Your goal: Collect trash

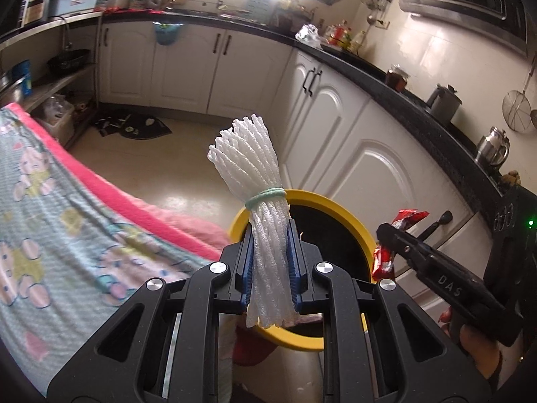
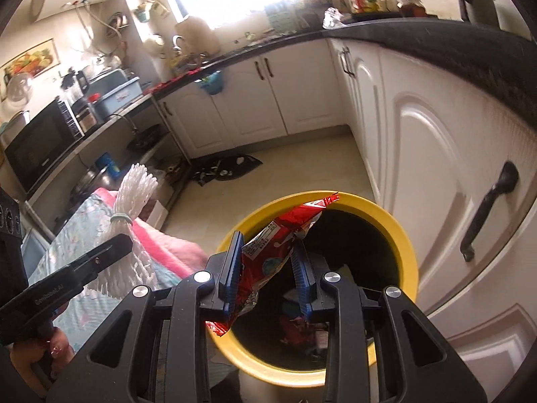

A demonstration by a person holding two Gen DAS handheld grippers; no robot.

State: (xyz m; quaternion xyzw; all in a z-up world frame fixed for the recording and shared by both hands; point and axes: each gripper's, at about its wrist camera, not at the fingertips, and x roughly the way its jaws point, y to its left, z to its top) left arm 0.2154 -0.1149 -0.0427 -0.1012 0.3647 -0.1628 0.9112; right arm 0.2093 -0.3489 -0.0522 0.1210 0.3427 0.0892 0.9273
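Observation:
My left gripper (image 1: pixel 268 262) is shut on a white foam net bundle (image 1: pixel 250 164) tied with a pale green band; it stands upright over the near-left rim of the yellow-rimmed trash bin (image 1: pixel 339 206). The bundle also shows in the right wrist view (image 2: pixel 134 198), at the left. My right gripper (image 2: pixel 268 268) holds a red snack wrapper (image 2: pixel 278 238) between its blue pads, over the mouth of the bin (image 2: pixel 396 235). The wrapper shows in the left wrist view (image 1: pixel 407 218) at the right gripper's tip. Some trash (image 2: pixel 302 329) lies in the bin's dark bottom.
A table under a pink and blue cartoon cloth (image 1: pixel 50 208) lies to the left of the bin. White cabinets (image 1: pixel 362 154) under a black counter (image 1: pixel 419 100) stand close on the right. A dark mat (image 1: pixel 141 127) lies on the tiled floor beyond.

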